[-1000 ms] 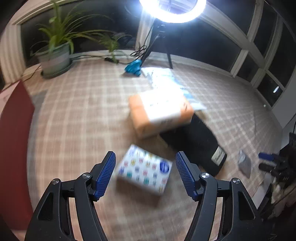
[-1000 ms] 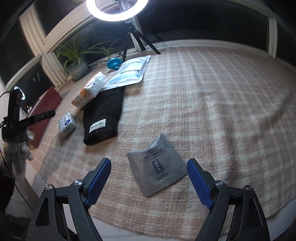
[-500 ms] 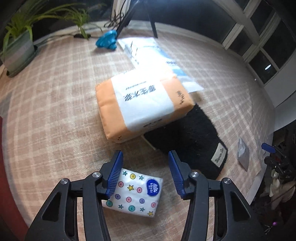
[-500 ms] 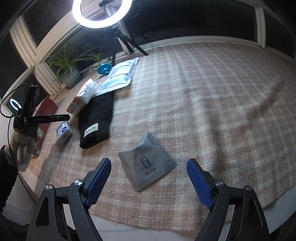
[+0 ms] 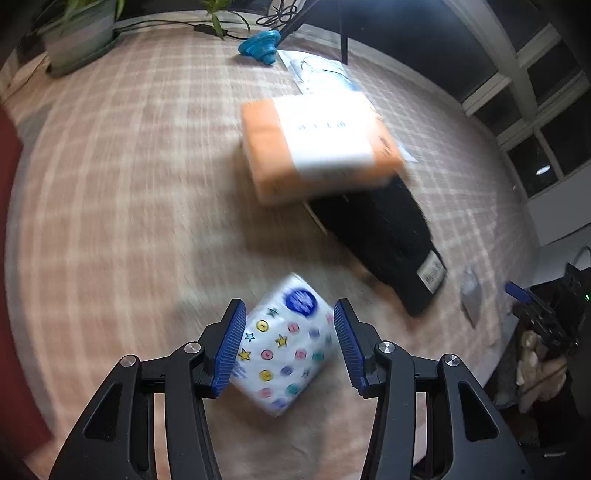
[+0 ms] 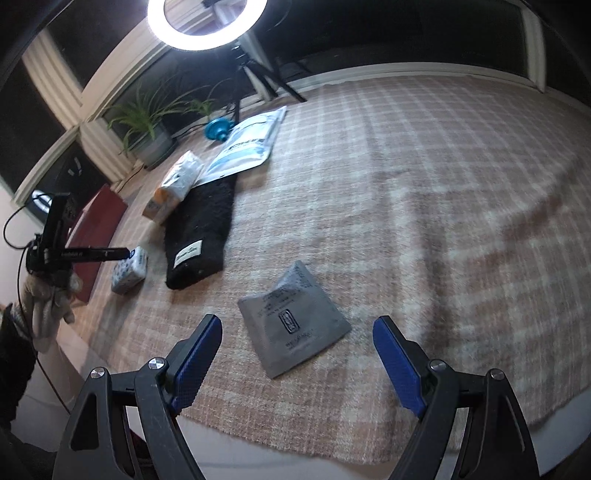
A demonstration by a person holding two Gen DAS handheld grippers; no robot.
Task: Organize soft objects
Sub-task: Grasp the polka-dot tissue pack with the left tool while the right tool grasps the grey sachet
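My left gripper [image 5: 290, 343] has its blue pads on both sides of a small white tissue pack with coloured dots and stars [image 5: 286, 350]; the pack looks tilted and the frame is blurred. The pack also shows in the right wrist view [image 6: 130, 269]. Beyond it lie an orange-and-white tissue pack [image 5: 317, 147], a folded black towel [image 5: 384, 236] and a white-blue pouch [image 5: 325, 74]. My right gripper [image 6: 297, 362] is open and empty, just short of a flat grey pouch [image 6: 293, 325] on the plaid cloth.
A potted plant [image 5: 79, 33] and a blue object [image 5: 258, 46] stand at the far edge. A ring light on a tripod [image 6: 207, 22] stands behind. A dark red panel [image 5: 7, 258] borders the left side. The cloth's front edge [image 6: 332, 454] is near.
My left gripper has closed in around the small dotted tissue pack, which now sits turned and tilted between the pads. My right gripper has held nearly still, open over the grey pouch.
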